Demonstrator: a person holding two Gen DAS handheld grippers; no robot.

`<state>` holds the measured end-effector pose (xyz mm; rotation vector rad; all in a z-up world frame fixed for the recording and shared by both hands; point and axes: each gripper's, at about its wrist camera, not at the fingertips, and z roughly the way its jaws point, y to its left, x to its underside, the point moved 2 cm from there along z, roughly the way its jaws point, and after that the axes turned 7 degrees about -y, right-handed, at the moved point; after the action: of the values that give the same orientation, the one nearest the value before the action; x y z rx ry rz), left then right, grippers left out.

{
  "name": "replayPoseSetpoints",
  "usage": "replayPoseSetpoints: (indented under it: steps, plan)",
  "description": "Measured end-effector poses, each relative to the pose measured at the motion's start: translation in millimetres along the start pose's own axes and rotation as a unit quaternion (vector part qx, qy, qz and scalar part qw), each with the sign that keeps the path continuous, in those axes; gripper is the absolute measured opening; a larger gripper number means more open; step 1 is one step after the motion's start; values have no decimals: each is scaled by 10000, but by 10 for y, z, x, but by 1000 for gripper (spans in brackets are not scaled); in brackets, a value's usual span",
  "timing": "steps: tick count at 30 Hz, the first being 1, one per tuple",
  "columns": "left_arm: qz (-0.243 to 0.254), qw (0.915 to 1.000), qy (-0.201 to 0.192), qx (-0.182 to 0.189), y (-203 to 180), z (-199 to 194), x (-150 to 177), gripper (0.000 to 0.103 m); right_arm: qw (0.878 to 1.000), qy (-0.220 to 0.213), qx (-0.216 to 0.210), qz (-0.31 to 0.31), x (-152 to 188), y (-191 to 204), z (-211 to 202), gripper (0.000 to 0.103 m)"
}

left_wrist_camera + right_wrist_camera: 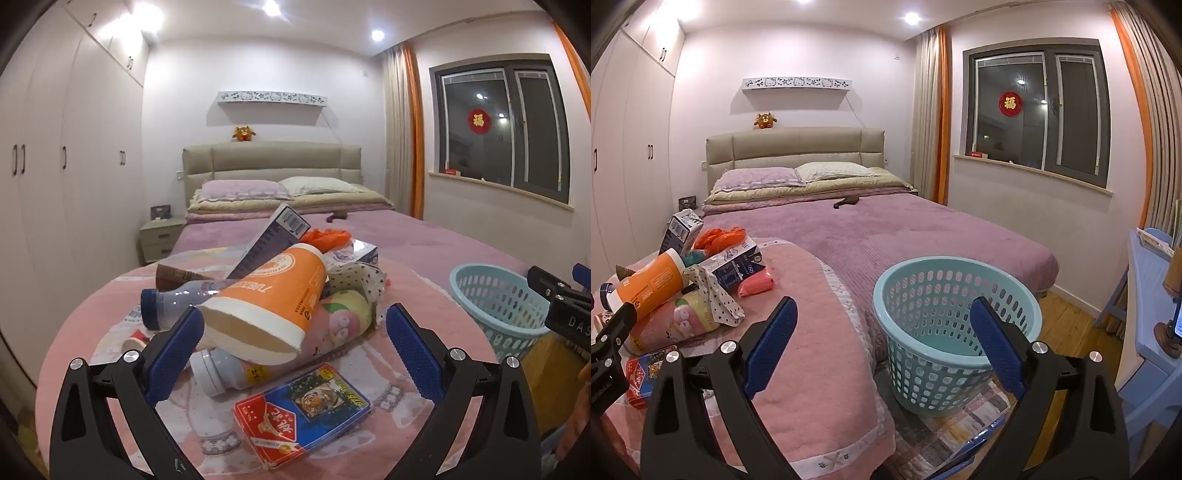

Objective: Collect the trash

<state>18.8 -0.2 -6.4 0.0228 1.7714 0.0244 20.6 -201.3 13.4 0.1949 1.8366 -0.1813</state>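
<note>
The trash lies heaped on the pink blanket (424, 295) at the bed's foot: an orange paper cup (269, 299) on its side atop a plastic bottle (173, 299), a red-and-blue card box (301, 411) nearest; the left gripper (293, 347) points slightly downward at the cup, jaws spread wide, empty; the right gripper (882, 345) tilts toward the teal basket (955, 321) beside the bed, jaws likewise spread, empty.

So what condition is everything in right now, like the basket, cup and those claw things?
Basket: upright, empty.
Orange cup: tipped over, mouth facing the camera.
Clear bottle: lying down, capped.
Card pack: flat on the blanket.
Left gripper: jaws open.
Right gripper: jaws open.
</note>
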Motion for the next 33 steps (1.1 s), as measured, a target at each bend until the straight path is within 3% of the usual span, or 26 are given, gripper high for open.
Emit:
replayPoseSetpoints:
  steps: [33]
  plan:
    - [-180,9997,125,72,61,29,30,96,9999,46,-32,131,32,-55,2,90]
